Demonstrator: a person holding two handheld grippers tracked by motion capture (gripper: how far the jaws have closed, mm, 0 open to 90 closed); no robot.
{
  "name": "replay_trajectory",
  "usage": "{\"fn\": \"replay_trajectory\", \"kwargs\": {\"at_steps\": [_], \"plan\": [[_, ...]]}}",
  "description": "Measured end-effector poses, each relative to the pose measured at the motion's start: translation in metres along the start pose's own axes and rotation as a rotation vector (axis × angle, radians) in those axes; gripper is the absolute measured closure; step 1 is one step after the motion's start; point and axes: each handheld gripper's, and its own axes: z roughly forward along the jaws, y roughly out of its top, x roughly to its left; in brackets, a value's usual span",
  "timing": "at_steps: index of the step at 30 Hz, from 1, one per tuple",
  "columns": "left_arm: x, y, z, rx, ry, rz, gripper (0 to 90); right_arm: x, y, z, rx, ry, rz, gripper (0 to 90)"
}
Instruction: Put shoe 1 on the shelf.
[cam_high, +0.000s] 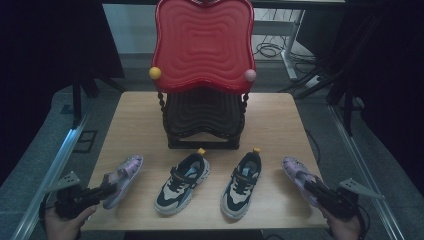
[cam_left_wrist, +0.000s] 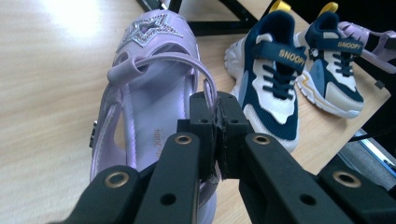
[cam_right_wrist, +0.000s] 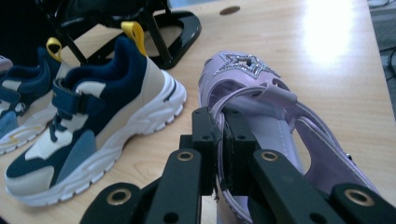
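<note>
Desk (cam_high: 140, 115) carries a black rack (cam_high: 202, 122) with a red scalloped top (cam_high: 202, 42) at its far edge, centred; in front of it, toward the near edge, two navy-and-white sneakers (cam_high: 182, 182) (cam_high: 242, 185) sit side by side, toes toward the person. Left sandal (cam_high: 122, 177), lilac with a glitter star, lies near the desk's near-left corner, and the left gripper (cam_left_wrist: 217, 135) is clenched on its heel strap. Right sandal (cam_high: 300, 177) lies by the near-right corner, the right gripper (cam_right_wrist: 219, 144) likewise clamped on its heel strap.
</note>
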Motion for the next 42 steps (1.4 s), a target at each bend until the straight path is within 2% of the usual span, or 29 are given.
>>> {"fn": "replay_trajectory", "kwargs": {"at_steps": [3, 8, 12, 17, 24, 26, 42], "plan": [[-0.003, 0.007, 0.001, -0.022, -0.01, 0.009, 86.6, 0.008, 0.005, 0.002, -0.031, -0.002, -0.009, 85.6], [-0.006, 0.017, 0.004, -0.055, -0.023, 0.027, 86.6, 0.024, 0.018, 0.006, -0.075, 0.025, -0.028, 85.5], [-0.011, 0.023, 0.008, -0.071, -0.031, 0.044, 86.5, 0.033, 0.025, 0.013, -0.095, 0.039, -0.028, 85.5], [-0.018, 0.03, 0.011, -0.1, -0.036, 0.065, 86.5, 0.045, 0.034, 0.019, -0.119, 0.067, -0.053, 85.5], [-0.025, 0.043, 0.019, -0.127, -0.071, 0.075, 86.4, 0.055, 0.047, 0.022, -0.161, 0.107, -0.06, 85.5], [-0.027, 0.046, 0.024, -0.126, -0.086, 0.076, 86.4, 0.057, 0.049, 0.024, -0.163, 0.117, -0.064, 85.4], [-0.034, 0.064, 0.044, -0.145, -0.107, 0.085, 86.3, 0.081, 0.061, 0.055, -0.158, 0.17, -0.077, 85.4]]}}
